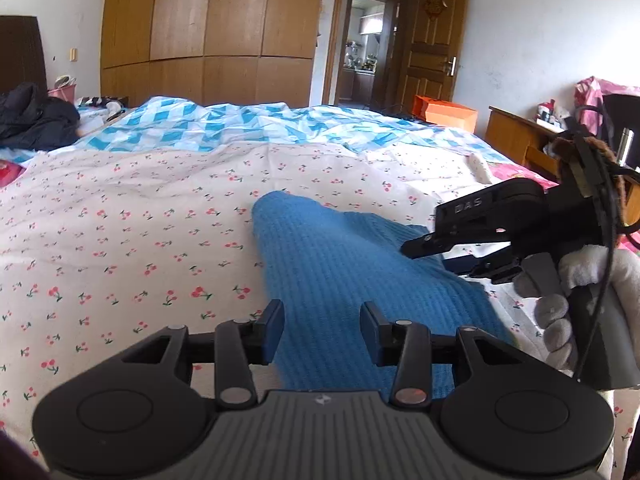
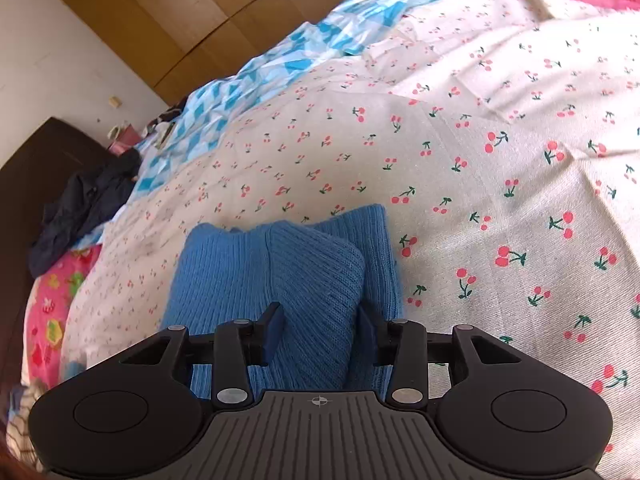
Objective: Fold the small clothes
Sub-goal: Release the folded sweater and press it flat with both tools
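A blue knit garment (image 1: 340, 264) lies folded on the cherry-print bedsheet (image 1: 140, 220). My left gripper (image 1: 322, 332) hovers over its near edge, jaws apart, and the cloth shows in the gap without being pinched. At the right of the left wrist view, a gloved hand (image 1: 560, 320) holds my right gripper (image 1: 436, 262), fingers apart, over the garment's right side. In the right wrist view, the right gripper (image 2: 320, 328) stands open over a raised fold of the blue knit garment (image 2: 280, 276), which lies loose between the fingers on the bedsheet (image 2: 480, 160).
A blue-and-white checked quilt (image 1: 240, 124) covers the far part of the bed, with dark clothes (image 1: 32, 120) piled at the far left. Beyond stand a wooden wardrobe (image 1: 208, 28), an open door (image 1: 432, 40), an orange box (image 1: 450, 114) and a wooden desk (image 1: 516, 136).
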### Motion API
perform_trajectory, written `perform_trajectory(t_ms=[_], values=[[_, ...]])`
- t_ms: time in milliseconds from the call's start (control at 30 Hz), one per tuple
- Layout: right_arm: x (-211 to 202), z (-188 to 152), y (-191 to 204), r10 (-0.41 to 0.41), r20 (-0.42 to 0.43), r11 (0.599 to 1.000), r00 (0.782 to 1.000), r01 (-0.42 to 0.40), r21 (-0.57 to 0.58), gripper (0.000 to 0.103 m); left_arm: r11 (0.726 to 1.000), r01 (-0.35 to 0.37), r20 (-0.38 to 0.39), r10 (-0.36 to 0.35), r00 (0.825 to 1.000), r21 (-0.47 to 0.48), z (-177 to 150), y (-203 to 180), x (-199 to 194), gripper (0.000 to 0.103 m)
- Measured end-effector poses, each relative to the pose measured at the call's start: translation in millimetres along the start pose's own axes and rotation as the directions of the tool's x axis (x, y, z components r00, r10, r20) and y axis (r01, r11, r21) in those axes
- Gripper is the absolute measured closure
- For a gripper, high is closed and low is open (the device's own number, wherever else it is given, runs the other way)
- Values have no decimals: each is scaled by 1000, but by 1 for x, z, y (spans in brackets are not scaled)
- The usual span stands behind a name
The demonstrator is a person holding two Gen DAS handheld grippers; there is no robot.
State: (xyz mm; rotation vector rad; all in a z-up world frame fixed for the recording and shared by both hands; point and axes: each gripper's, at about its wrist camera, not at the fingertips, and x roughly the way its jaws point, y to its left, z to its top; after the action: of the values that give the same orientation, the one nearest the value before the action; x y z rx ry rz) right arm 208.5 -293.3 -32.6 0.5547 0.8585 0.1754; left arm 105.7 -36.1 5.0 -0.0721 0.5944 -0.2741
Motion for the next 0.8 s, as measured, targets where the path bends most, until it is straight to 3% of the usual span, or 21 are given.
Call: perform_trajectory(t_ms=[167, 400, 500, 567, 800], values=[[-15, -4, -1, -3, 68, 1000, 998, 2, 21, 62, 999, 7, -14, -8, 1000, -48, -5, 13, 5, 56], [4, -2, 5, -23, 28, 1000, 999, 23, -2, 58, 998, 30, -65, -33, 997, -47, -13, 14, 13, 54], [2, -1, 2, -13, 4, 1000, 1000, 13, 0, 70, 998, 33, -74, -37, 997, -60, -15, 15, 15, 54], [-5, -2, 1, 0, -4, 1000, 1000, 0, -6, 91, 998, 33, -67, -37, 997, -56, -14, 14, 12, 54], [-35, -15, -3, 37, 25, 999, 999, -37, -3, 94, 999, 38, -56, -39, 998, -27, -15, 9, 8, 52]])
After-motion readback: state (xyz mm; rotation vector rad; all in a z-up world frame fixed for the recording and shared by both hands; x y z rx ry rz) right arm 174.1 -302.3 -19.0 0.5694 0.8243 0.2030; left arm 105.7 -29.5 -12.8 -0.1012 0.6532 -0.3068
